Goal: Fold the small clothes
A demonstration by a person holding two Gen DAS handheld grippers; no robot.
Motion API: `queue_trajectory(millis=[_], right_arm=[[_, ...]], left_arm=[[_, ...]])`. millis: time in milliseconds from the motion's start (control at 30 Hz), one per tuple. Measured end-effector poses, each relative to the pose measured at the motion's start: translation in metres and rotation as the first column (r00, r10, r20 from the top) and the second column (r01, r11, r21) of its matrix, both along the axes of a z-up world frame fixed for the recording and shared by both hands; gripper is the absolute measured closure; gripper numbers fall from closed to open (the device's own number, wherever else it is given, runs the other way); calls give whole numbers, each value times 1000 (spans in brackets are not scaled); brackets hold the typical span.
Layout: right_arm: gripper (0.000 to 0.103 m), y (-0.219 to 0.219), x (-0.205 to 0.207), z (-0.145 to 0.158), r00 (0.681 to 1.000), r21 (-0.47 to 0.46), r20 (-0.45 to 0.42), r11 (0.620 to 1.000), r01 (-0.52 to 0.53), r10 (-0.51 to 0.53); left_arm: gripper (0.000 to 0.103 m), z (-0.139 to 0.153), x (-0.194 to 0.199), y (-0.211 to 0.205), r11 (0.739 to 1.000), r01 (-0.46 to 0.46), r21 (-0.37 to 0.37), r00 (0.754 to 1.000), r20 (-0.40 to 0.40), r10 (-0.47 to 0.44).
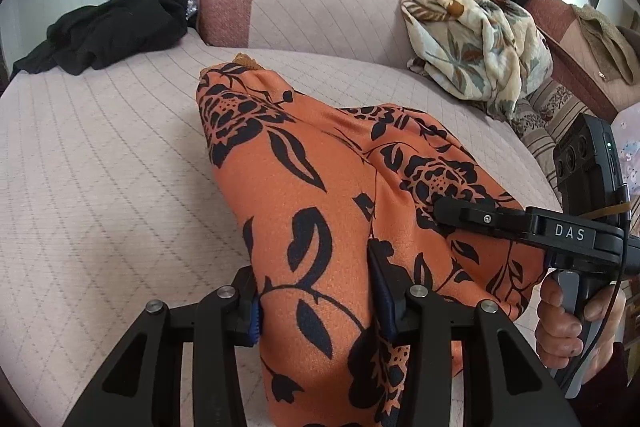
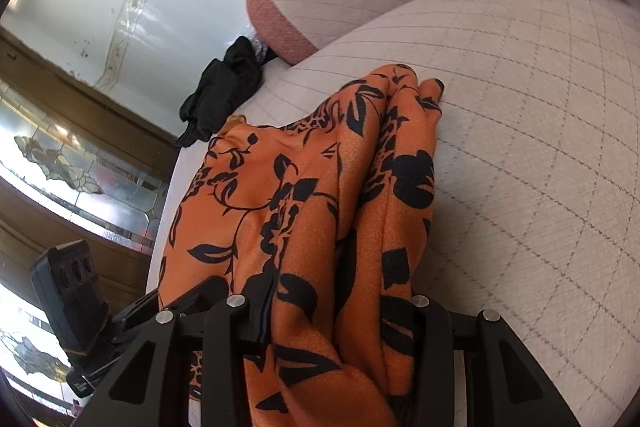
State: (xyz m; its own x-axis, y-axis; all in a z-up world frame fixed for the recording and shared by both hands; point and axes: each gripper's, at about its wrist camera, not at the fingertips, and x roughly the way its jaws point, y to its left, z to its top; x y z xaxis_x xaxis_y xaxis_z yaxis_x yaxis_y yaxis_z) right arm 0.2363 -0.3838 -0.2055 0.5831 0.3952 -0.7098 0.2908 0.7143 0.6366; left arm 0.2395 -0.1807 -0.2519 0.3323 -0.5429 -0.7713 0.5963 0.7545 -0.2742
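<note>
Left gripper [image 1: 320, 311] and right gripper [image 2: 340, 311] each clamp near edge of orange floral garment [image 1: 320, 195]; far end trails toward 12 o'clock on quilted sofa seat [image 1: 100, 167], likely raised for fold.

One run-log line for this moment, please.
left claw: shut on orange floral garment | right claw: shut on same garment | garment partly on sofa seat
</note>
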Motion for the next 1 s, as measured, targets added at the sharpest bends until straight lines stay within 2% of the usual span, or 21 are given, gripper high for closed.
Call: queue_trajectory(millis=[233, 600, 1000], right_arm=[[60, 17, -5, 20, 999, -17, 42, 999, -29, 30], [60, 63, -36, 55, 990, -37, 127, 998, -57, 61], [61, 125, -71, 70, 978, -36, 192, 996, -81, 86]], left_arm=[[58, 15, -19, 17, 1000, -31, 6, 998, 52, 30], [58, 42, -55, 60, 994, -109, 12, 985, 138, 106], [58, 42, -87, 112, 984, -177, -18, 975, 130, 178]])
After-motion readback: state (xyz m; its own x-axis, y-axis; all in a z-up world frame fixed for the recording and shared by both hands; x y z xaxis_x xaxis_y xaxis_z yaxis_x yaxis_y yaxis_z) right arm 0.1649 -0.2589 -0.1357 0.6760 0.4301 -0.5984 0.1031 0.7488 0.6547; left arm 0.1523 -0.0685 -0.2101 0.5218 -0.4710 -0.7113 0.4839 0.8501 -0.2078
